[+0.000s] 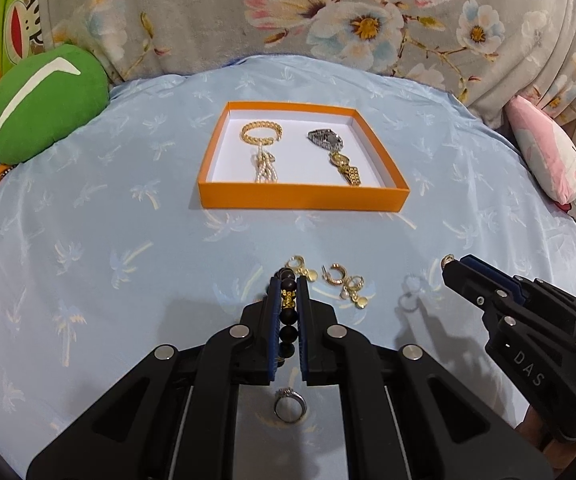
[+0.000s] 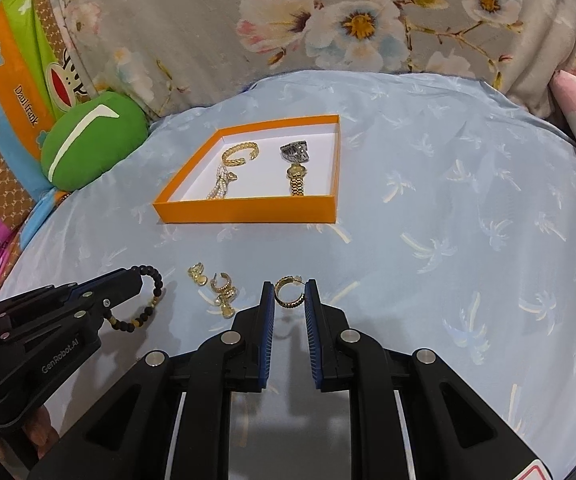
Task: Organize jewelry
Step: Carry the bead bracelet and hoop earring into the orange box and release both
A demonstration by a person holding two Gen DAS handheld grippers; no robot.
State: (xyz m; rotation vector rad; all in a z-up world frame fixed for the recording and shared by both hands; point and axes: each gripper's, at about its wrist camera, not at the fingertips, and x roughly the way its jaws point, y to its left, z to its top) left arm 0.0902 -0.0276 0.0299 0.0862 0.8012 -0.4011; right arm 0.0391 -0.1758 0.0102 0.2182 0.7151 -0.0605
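Left tool (image 1: 288,292) is clamped on the black bead bracelet (image 2: 150,300), and the right tool (image 2: 289,294) has its pads pressed against a gold hoop earring (image 2: 286,293), both low over the bed's blue sheet (image 1: 108,240). Just beyond lie loose gold earrings (image 1: 337,280), with a silver ring (image 1: 290,404) under the left tool. Farther out, the orange box (image 1: 303,197) already holds a gold bangle (image 1: 261,132), pearl strand (image 1: 263,166) and two watches (image 1: 337,154); I'd call it roughly half done.
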